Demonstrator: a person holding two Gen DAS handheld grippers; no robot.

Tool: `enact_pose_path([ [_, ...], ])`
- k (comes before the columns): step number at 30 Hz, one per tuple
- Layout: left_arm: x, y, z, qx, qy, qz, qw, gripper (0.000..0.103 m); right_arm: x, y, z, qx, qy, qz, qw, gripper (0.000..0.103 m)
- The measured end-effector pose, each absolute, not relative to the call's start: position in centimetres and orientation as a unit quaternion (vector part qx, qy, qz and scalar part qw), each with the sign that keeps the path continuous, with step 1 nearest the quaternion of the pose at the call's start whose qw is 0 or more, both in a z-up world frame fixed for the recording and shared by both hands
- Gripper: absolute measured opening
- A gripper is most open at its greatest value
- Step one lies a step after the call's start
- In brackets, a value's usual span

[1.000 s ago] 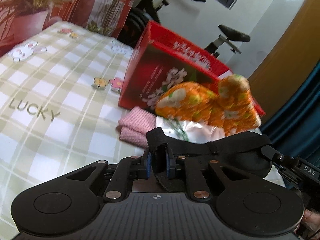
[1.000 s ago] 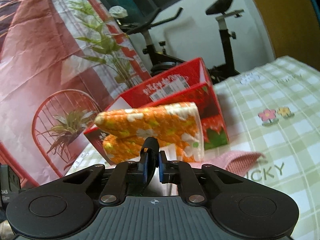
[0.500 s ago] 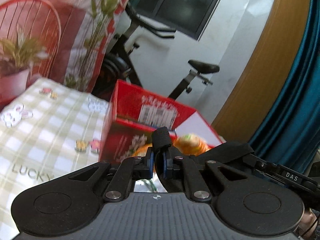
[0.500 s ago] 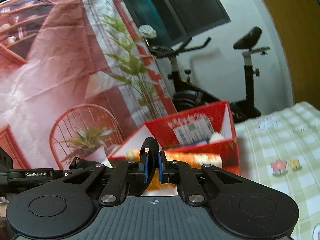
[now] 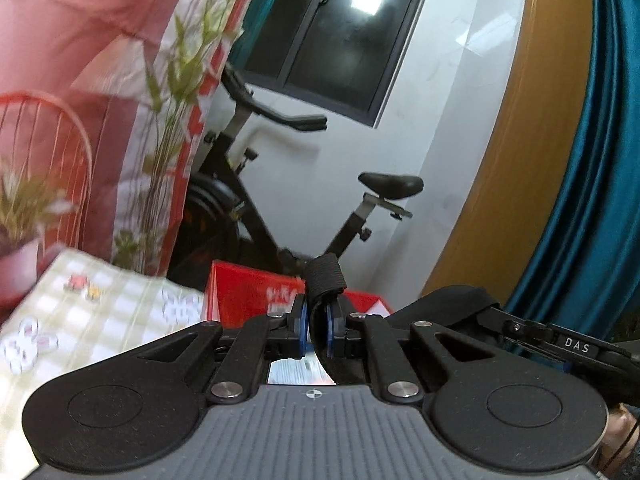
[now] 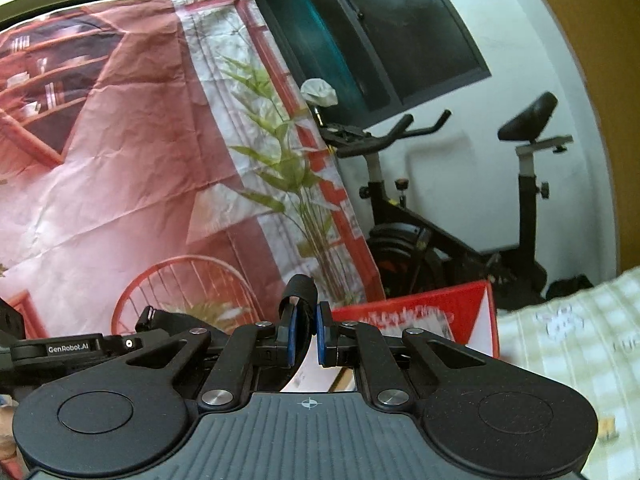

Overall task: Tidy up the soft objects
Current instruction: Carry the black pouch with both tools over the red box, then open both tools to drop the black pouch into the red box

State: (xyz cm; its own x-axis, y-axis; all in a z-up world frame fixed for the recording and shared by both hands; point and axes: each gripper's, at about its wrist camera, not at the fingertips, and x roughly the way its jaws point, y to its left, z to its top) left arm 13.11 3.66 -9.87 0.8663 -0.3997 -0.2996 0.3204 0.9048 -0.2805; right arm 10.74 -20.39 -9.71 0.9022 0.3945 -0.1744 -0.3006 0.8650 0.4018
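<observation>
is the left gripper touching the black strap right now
Touching. The left wrist view shows the left gripper with its blue pads pressed against both sides of the black strap, no gap visible.

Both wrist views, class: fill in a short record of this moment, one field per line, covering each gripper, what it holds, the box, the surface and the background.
left gripper: shut on a black strap
right gripper: shut on a black strap, which hugs the left pad
red box: beyond both grippers, open flap raised, contents hidden
surface: checked cloth under the box
background: exercise bike, printed backdrop, dark window
orange floral item: not in view
</observation>
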Motion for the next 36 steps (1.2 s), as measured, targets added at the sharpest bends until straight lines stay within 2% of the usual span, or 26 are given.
enact_pose_path([
  [9, 20.0, 1.6, -10.0, -0.071, 0.200, -0.164, 0.963, 0.010, 18.0, -20.7, -9.7, 0.170, 0.154, 0.144, 0.963, 0.009],
  [17, 26.6, -0.8, -12.9, -0.003, 0.252, -0.154, 0.955, 0.010, 24.0, -18.8, -12.6, 0.085, 0.208, 0.103, 0.969, 0.009],
  [24, 28.7, -1.7, -15.4, 0.033, 0.296, -0.174, 0.939, 0.010, 26.8, -16.9, -16.6, 0.018, 0.282, 0.091, 0.955, 0.009],
  [36, 29.2, -1.6, -18.8, 0.056, 0.360, -0.189, 0.912, 0.010, 26.4, -16.8, -20.1, 0.035, 0.344, 0.087, 0.934, 0.009],
])
